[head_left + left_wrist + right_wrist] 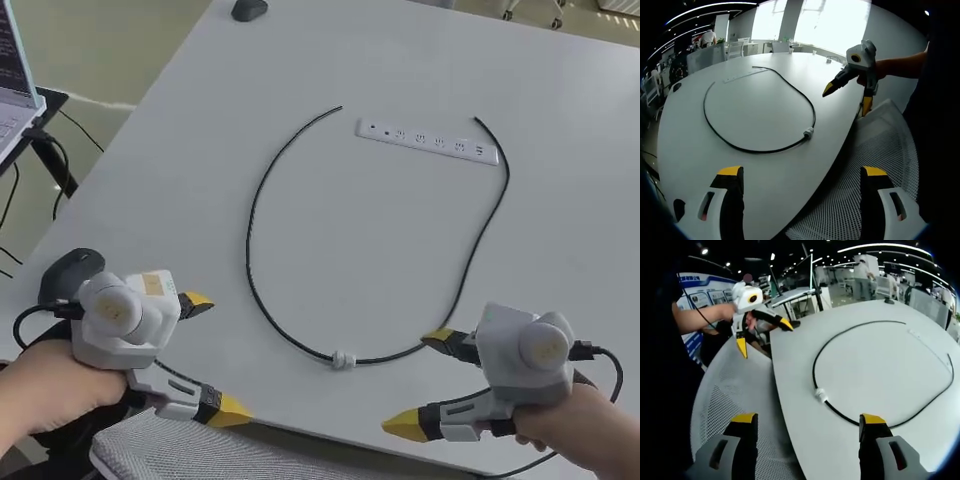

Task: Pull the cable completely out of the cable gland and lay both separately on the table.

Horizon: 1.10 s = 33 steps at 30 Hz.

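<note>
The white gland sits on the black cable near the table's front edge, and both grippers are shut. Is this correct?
No: the left gripper and the right gripper are open, jaws wide apart in each gripper view. The white gland does sit on the black cable near the front edge of the table.

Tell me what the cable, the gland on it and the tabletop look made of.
The cable has a black matte sheath and lies in a soft loop: likely rubber or PVC. The gland is small and whitish, probably plastic, too small to be sure. The tabletop is smooth pale grey with faint sheen: likely laminate or painted board.
</note>
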Tool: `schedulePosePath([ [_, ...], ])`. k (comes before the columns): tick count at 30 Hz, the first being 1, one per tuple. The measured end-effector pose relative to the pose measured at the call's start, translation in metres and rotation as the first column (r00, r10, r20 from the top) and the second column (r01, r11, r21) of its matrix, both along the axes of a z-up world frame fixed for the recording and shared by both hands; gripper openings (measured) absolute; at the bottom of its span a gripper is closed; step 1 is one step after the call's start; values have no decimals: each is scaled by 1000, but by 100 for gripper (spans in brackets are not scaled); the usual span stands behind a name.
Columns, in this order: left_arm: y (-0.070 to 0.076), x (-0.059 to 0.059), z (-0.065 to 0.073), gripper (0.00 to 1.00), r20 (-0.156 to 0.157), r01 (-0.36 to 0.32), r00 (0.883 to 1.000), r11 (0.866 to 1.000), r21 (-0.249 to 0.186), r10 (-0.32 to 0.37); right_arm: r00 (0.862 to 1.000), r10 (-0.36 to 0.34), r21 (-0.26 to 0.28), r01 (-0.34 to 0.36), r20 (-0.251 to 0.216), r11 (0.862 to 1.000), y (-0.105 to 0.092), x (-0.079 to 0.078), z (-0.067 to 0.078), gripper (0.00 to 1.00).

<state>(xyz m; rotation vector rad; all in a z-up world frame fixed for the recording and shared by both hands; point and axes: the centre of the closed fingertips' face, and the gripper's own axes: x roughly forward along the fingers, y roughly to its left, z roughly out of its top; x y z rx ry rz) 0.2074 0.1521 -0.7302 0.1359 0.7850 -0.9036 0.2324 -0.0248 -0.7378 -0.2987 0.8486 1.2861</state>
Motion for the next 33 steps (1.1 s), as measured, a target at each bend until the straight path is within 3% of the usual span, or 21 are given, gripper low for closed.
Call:
schedulePosePath([
  [13, 2, 0, -4, 93, -7, -7, 1000, 1000, 3, 7, 999, 39, -14, -39, 21, 999, 13, 8, -3, 78],
  [21, 0, -6, -9, 93, -27, 3, 1000, 1000, 17, -3, 996, 79, -30, -78, 27, 996, 24, 12, -8, 74],
  [33, -7, -4, -5, 93, -10, 4, 1000, 1000, 11, -4, 987, 156, -70, -153, 47, 986, 38, 17, -21, 64],
])
